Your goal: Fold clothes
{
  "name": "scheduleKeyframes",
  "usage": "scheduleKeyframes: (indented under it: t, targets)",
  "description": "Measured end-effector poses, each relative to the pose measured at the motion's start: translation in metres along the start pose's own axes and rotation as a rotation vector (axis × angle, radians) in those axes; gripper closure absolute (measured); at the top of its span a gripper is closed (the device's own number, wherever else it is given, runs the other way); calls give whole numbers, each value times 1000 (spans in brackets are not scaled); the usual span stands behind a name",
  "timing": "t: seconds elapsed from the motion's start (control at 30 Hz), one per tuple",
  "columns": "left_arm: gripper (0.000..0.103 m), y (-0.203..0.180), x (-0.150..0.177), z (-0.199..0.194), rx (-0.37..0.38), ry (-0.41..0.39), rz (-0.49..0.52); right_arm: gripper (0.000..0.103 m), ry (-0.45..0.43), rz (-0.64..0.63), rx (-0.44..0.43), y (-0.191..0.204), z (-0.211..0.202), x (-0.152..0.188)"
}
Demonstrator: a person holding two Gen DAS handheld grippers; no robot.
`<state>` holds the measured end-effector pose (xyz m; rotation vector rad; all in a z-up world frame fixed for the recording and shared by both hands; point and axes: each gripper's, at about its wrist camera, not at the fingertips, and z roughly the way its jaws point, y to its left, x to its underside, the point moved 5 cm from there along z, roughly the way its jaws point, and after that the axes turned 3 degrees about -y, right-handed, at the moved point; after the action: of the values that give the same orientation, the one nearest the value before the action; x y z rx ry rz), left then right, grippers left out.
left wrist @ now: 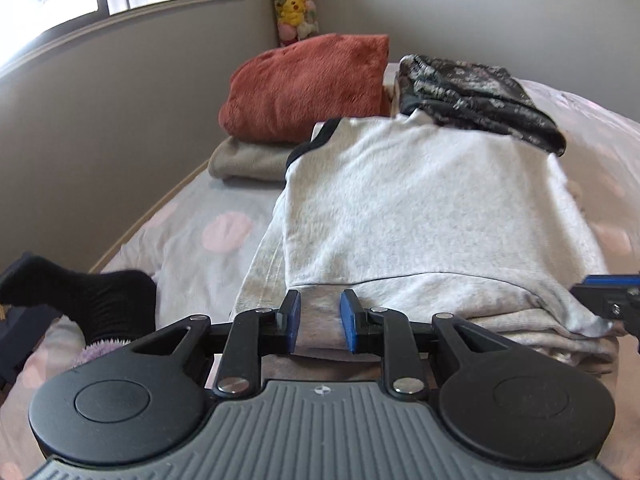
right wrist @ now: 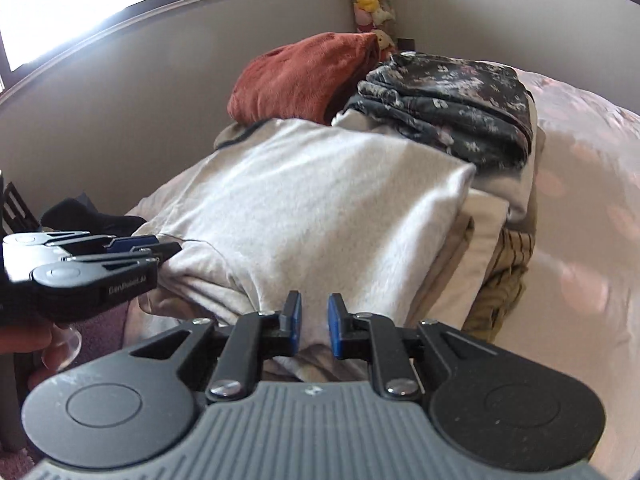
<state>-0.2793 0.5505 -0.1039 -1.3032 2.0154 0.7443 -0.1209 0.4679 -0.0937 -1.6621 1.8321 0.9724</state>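
A light grey sweatshirt [left wrist: 420, 208] lies folded on the bed, its dark-trimmed collar at the far end. My left gripper [left wrist: 320, 304] is at the near hem, its blue pads closed on a bunched fold of the grey cloth. In the right wrist view, the same sweatshirt [right wrist: 320, 200] runs away from my right gripper [right wrist: 314, 306], which pinches the near edge in the same way. The left gripper [right wrist: 172, 250] shows at the left there, gripping the hem's corner. The right gripper [left wrist: 584, 288] pokes in at the right edge of the left wrist view.
Behind the sweatshirt sit a folded rust-red fleece [left wrist: 308, 88] on a beige item [left wrist: 248, 160], and a dark floral garment [left wrist: 472, 96] on a pile. A striped tan garment [right wrist: 508, 272] lies under the right side. A black sock [left wrist: 80, 292] is near left. The wall runs along the bed's left edge.
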Motion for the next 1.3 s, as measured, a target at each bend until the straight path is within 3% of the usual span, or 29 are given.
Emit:
scheduleKeyframes:
  t: [0.13,0.27,0.43,0.5,0.57,0.63,0.8,1.07,1.2,1.3]
  targets:
    - [82,3,2,-3,-21,-13,-13,85,-31,32,19,-2,-11,11]
    - [82,-1,9,-17,-58,-45,-42,69,-50,69,18,-10,-31,16]
    - [82,-19,18,-48,-62,-97,-74,57,-92,107,16,-16,-62,24]
    - [78,-28,21,-61,-38,-111,-106,48,-131,96,44,-15,-75,22]
    - [62,-38,23,-75,-20,-128,-131,30,-172,81,75,-14,-89,19]
    - [56,-48,23,-88,-13,-149,-132,23,-216,58,88,-11,-102,15]
    - [47,-68,23,-114,16,-169,-149,14,-274,4,121,-6,-125,12]
    - [38,-94,33,-134,10,-154,-121,13,-270,16,164,-12,-145,27]
    - [30,-103,33,-145,-21,-172,-87,13,-253,73,156,-21,-152,37]
    - [29,-108,31,-152,-52,-191,-57,13,-265,84,165,-24,-159,40]
